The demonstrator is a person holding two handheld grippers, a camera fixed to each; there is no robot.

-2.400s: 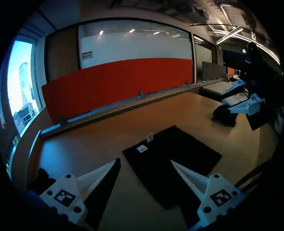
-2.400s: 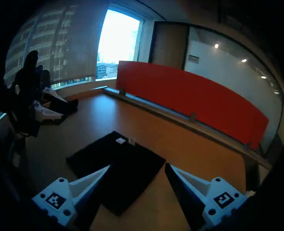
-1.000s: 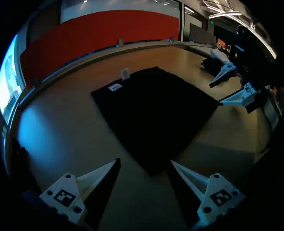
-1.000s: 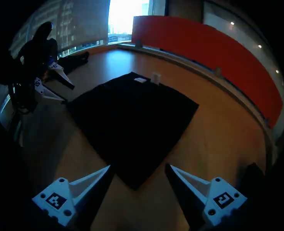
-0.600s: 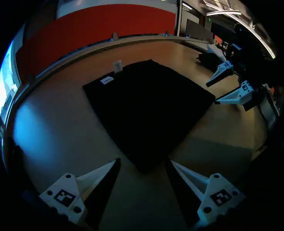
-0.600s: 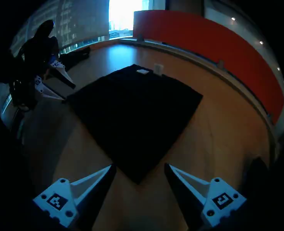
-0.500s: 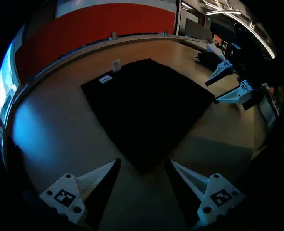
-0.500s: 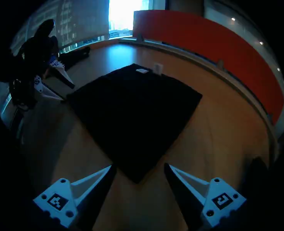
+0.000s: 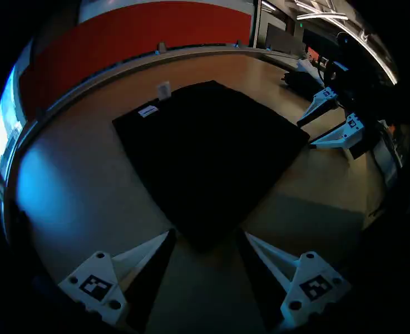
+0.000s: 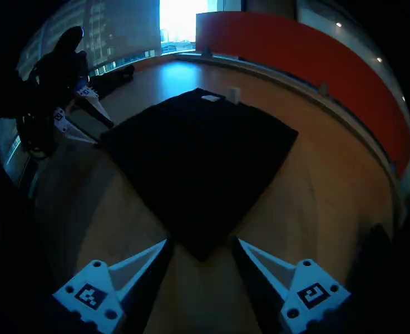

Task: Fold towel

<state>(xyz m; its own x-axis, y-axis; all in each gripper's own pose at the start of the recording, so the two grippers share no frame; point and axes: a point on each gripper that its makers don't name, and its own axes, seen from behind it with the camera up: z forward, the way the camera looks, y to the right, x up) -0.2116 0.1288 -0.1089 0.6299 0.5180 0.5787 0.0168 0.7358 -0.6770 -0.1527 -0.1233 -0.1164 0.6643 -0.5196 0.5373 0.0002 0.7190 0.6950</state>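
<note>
The black towel (image 9: 210, 150) lies flat on the tabletop (image 9: 77, 183), one corner pointing into the open left tool (image 9: 206, 234), another into the open right tool (image 10: 202, 242).

Black towel (image 9: 210, 156) (image 10: 199, 161) lying flat and unfolded on the wooden tabletop, seen corner-on as a diamond, with two small white tags (image 9: 148, 111) at its far corner and its surface smooth.

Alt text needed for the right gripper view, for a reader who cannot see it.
A black rectangular cloth towel lies flat on a wooden table, its near corner between the fingers of the open right gripper. The left gripper is by the towel's far-left corner; a red partition runs behind.
</note>
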